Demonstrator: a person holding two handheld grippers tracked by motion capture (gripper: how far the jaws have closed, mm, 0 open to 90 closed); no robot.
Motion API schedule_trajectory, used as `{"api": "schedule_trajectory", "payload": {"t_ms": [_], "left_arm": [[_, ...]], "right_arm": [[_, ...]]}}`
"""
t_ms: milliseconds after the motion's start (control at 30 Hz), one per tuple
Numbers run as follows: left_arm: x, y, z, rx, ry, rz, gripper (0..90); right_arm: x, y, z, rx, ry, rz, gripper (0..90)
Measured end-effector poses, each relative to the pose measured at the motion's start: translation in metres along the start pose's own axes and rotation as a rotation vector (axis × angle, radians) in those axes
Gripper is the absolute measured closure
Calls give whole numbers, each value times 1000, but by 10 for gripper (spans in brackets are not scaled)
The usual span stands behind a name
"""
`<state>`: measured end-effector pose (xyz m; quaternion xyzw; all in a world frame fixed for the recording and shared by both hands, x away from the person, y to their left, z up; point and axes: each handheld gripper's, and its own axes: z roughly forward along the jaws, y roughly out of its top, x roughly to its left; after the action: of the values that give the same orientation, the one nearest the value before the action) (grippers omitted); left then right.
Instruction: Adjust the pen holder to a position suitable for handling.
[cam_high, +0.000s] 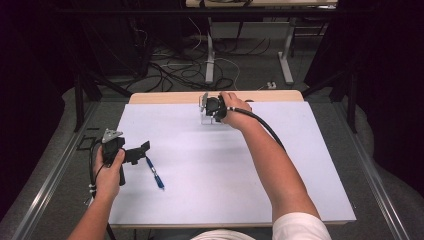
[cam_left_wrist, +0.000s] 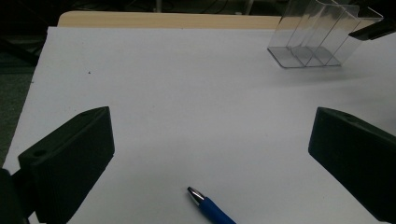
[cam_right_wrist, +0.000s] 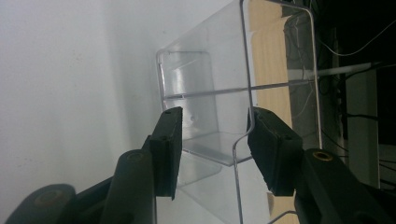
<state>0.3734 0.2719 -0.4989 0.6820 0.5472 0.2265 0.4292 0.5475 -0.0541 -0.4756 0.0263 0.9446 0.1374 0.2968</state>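
Right gripper (cam_high: 210, 111) sits at the far middle of the table (cam_high: 300, 165), jaws set on either side of the clear plastic organizer (cam_high: 212, 118). In the right gripper view, both pads bracket the organizer's (cam_right_wrist: 205, 102) near walls; the right pad looks to be against the wall edge, the left pad at or just off the other side. Can't tell whether it's a firm clamp or only a close fit. Jaws are partway closed, not wide. Right hand (cam_high: 235, 107) wraps the gripper body, cable trails back along the forearm toward the near right.

Left gripper (cam_high: 142, 149) is at the near left of the table, jaws spread wide with nothing between them. Left gripper view confirms: both black pads stand well apart over bare white surface. Left hand (cam_high: 109, 172) holds it roughly level, pointed right.

Blue pen (cam_high: 155, 173) lies flat on the white sheet, just near and right of the left gripper's jaws, apart from them. In the left gripper view its silver tip (cam_left_wrist: 195, 193) points to the far side, and the barrel runs off the bottom edge.

Organizer in that same view (cam_left_wrist: 317, 37) stands at the far right, upright, divided into compartments, with the wooden table edge (cam_left_wrist: 163, 19) behind it.
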Motion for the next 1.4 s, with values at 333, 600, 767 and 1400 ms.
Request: {"api": "schedule_trajectory", "payload": {"t_ms": [333,600,767,1400], "left_arm": [[1,0,0,-1,0,-1,2],[1,0,0,0,1,0,2],[1,0,0,0,3,0,2],[1,0,0,2,6,-4,2]], "right_arm": [[2,2,-1,0,2,4,628],[2,4,-9,39,28,8,820],[3,5,-9,20,35,8,850],[11,7,-22,22,57,-44,874]]}}
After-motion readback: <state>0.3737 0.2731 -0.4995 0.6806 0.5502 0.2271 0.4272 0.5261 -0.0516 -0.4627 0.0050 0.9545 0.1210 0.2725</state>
